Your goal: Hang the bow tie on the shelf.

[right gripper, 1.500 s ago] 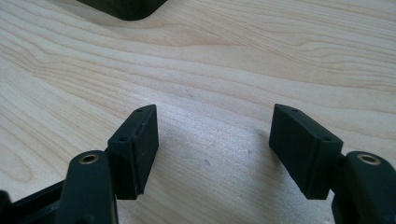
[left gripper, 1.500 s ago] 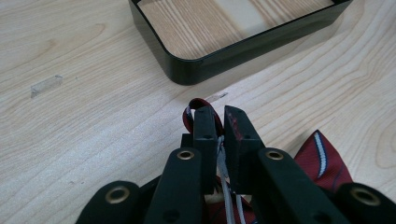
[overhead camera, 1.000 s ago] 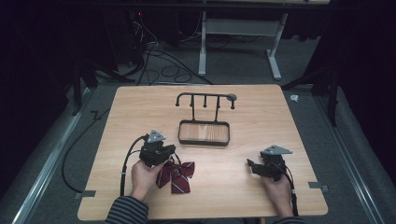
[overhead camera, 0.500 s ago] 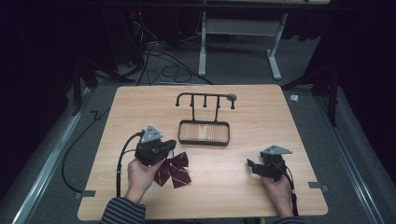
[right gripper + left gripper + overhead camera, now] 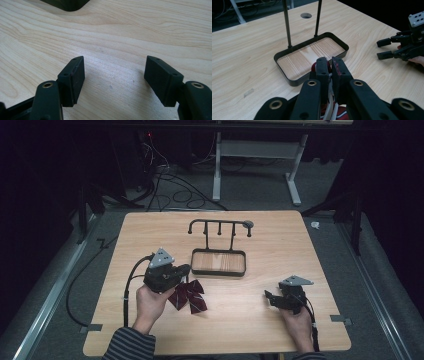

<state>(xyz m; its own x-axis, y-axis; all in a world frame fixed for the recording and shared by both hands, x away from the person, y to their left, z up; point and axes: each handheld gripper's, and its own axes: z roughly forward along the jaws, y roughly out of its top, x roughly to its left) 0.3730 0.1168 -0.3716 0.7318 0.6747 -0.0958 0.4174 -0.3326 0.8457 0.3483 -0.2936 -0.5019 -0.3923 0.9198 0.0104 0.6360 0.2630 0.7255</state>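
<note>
My left fingers (image 5: pixel 330 68) pinch the dark red bow tie (image 5: pixel 190 296) at its knot, just above the table (image 5: pixel 260 320); it's light, floppy cloth; right fingers (image 5: pixel 113 80) open

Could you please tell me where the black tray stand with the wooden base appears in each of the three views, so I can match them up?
High view: the tray stand sits at table centre, just beyond the left gripper.
Left gripper view: the tray lies mid-frame, directly past the jaws clamped on the dark red bow tie.
Right gripper view: a dark rounded corner at the top edge.
Shared landmark: the tray's black rim.
</note>
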